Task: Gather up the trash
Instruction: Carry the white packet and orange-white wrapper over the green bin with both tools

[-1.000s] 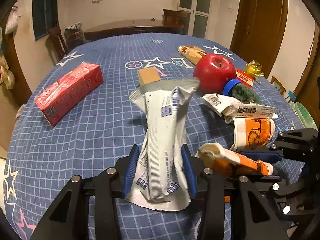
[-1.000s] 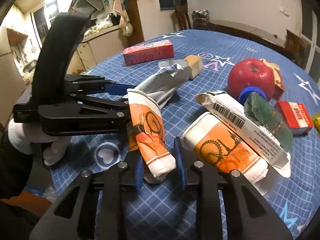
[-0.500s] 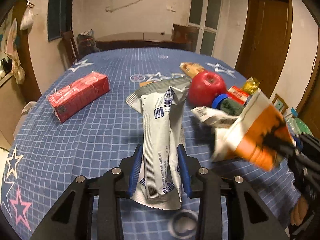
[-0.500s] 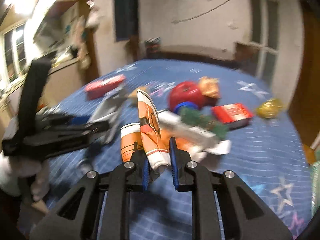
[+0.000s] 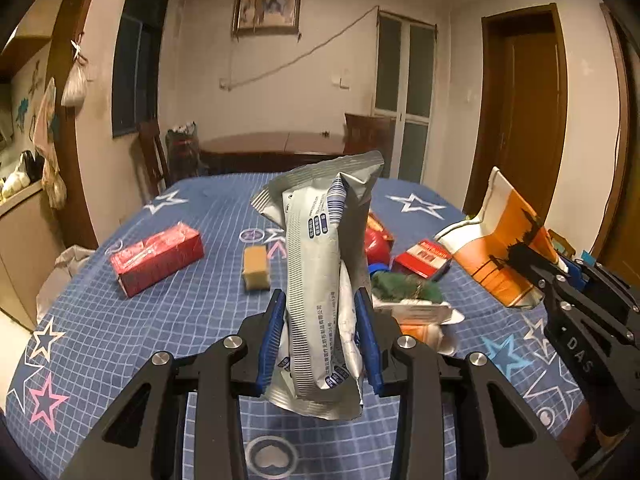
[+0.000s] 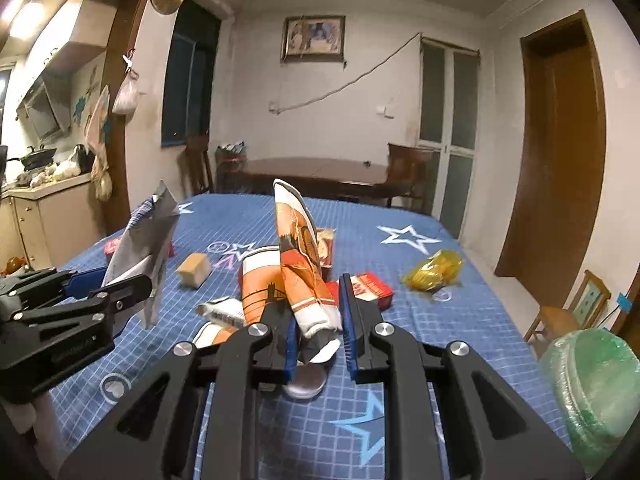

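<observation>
Silver wrapper (image 5: pixel 320 280) & orange wrapper (image 6: pixel 304 264) lifted off table (image 5: pixel 120 320), now upright.

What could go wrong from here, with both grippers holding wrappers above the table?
1. The silver wrapper is limp, pinched low by the left gripper; it may slip.
2. The orange wrapper in the right gripper may do likewise.
3. The bin sits at the table's edge; a drop could miss.
</observation>
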A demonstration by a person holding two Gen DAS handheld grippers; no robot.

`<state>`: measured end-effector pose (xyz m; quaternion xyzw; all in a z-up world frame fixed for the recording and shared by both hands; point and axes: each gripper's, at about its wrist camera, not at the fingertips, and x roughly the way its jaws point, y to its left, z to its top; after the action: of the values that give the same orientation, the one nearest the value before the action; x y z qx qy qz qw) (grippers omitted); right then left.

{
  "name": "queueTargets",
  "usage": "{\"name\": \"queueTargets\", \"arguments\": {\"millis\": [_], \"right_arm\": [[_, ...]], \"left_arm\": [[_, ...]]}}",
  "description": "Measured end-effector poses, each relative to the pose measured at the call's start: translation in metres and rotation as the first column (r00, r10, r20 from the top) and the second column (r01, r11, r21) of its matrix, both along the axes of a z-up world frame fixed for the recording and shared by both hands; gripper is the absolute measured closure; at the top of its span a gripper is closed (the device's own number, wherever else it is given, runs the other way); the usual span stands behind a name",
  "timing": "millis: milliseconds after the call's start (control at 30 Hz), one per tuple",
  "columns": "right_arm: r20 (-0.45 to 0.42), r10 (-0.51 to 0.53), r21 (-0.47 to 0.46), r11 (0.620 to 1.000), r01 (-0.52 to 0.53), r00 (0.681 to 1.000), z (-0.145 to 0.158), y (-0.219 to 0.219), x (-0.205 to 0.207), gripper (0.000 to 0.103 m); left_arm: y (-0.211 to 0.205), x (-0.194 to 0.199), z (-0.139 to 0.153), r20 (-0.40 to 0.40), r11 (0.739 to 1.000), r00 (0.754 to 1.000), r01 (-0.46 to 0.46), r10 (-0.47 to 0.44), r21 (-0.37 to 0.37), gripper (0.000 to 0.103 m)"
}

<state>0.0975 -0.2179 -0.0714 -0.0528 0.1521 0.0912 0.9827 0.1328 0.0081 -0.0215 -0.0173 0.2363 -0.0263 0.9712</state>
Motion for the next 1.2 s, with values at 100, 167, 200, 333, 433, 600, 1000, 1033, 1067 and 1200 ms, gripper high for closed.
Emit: {"name": "queueTargets", "arguments": {"millis": [100,167,200,333,433,600,1000,1033,1067,1200], "right_arm": [[0.000,-0.006,0.004,1.000,0.006,1.000,0.001,-0.006,-0.001,0.086],[0.002,-0.007,0.004,1.000,0.007,1.000,0.002,-0.008,-0.003,0.087],[0.002,-0.008,0.004,1.000,0.008,1.000,0.002,-0.007,-0.003,0.087],[0.004,-0.008,0.005,1.000,0.008,1.000,0.003,-0.010,-0.005,0.086],[0.003,-0.009,0.004,1.000,0.009,1.000,0.003,-0.008,-0.007,0.086],[0.004,-0.009,0.005,1.000,0.009,1.000,0.004,-0.009,-0.007,0.087],[0.021,-0.080,0.007,0.997,0.079,0.997,0.030,-0.050,-0.012,0.086],[0.019,-0.085,0.007,0.996,0.085,0.996,0.032,-0.054,-0.011,0.087],[0.019,-0.098,0.007,0.995,0.098,0.995,0.035,-0.063,-0.012,0.086],[0.026,-0.142,0.004,0.990,0.142,0.989,0.045,-0.088,-0.012,0.086]], "left_arm": [[-0.009,-0.002,0.003,0.007,1.000,1.000,0.011,-0.011,0.002,0.066],[-0.011,-0.002,0.004,0.007,1.000,1.000,0.015,-0.015,0.001,0.066],[-0.013,-0.002,0.005,0.007,1.000,1.000,0.017,-0.017,0.001,0.066],[-0.017,-0.007,0.009,0.015,1.000,1.000,0.022,-0.022,0.000,0.066],[-0.018,-0.008,0.012,0.019,1.000,1.000,0.024,-0.024,-0.002,0.066],[-0.014,-0.003,0.011,0.016,1.000,0.999,0.028,-0.028,-0.009,0.066],[-0.054,0.015,0.031,0.034,0.991,0.991,0.128,-0.127,-0.025,0.066],[-0.061,0.017,0.034,0.034,0.990,0.989,0.142,-0.141,-0.025,0.066],[-0.068,0.019,0.036,0.034,0.987,0.987,0.157,-0.156,-0.026,0.066],[-0.099,0.028,0.044,0.035,0.978,0.978,0.208,-0.207,-0.028,0.066]]}}
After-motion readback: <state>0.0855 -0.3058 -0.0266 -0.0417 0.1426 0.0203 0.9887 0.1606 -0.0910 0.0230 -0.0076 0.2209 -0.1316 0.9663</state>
